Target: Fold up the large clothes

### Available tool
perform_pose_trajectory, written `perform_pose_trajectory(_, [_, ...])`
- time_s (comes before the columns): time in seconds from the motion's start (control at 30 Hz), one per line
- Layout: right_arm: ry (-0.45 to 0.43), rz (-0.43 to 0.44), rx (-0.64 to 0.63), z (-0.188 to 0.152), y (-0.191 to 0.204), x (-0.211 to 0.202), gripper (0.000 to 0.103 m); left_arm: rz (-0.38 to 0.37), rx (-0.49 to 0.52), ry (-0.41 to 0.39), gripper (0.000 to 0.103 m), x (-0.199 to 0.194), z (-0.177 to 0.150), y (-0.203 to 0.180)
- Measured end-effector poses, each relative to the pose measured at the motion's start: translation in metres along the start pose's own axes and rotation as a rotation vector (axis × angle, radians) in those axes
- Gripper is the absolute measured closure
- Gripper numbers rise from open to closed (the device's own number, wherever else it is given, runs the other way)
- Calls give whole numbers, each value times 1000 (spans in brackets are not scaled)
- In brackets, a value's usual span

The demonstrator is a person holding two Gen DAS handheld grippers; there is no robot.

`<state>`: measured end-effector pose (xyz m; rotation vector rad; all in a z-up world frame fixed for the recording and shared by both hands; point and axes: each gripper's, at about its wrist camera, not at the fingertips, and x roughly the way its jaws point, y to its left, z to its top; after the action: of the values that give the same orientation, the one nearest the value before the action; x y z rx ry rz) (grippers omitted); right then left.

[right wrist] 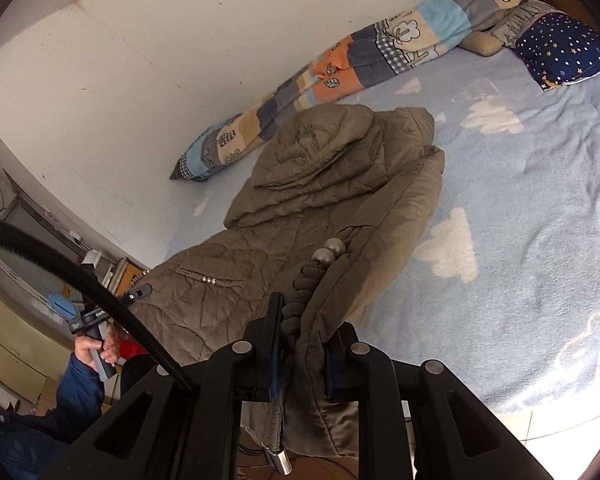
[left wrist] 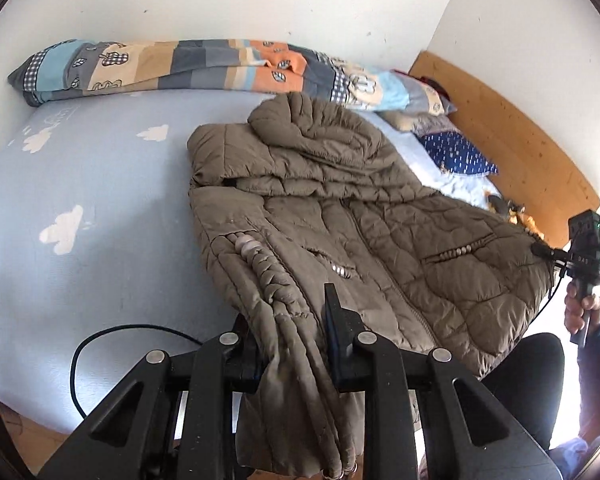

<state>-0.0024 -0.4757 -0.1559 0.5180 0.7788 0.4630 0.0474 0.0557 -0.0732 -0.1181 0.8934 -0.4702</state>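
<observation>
Left wrist view shows the brown puffy coat [left wrist: 340,208] lying on the blue cloud sheet [left wrist: 80,184], its near edge lifted. Left gripper [left wrist: 292,344] pinches one corner tight. Right gripper [right wrist: 300,356] pinches the other. A striped blanket [left wrist: 160,66] lies far back.

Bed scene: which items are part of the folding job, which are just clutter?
In the job:
- olive padded jacket
- left gripper, shut on its hem
- right gripper, shut on its hem

Lying about:
- patchwork blanket
- starry navy pillow
- wooden headboard
</observation>
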Motion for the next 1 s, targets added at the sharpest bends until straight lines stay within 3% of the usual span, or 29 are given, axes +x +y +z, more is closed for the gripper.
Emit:
perform_pose_trajectory(0.23, [-67,55,9,22,13,6,86,-25,-36,-44,81,-7,30,9])
perform_pose_trajectory(0.6, [-183,137,116,96,14,20,86,-23,-135,-99,81,7,114,26])
perform_pose_trajectory(1.0, [-235,101,197,207,-13,74,86,15,-282,-76,80,101,217,79])
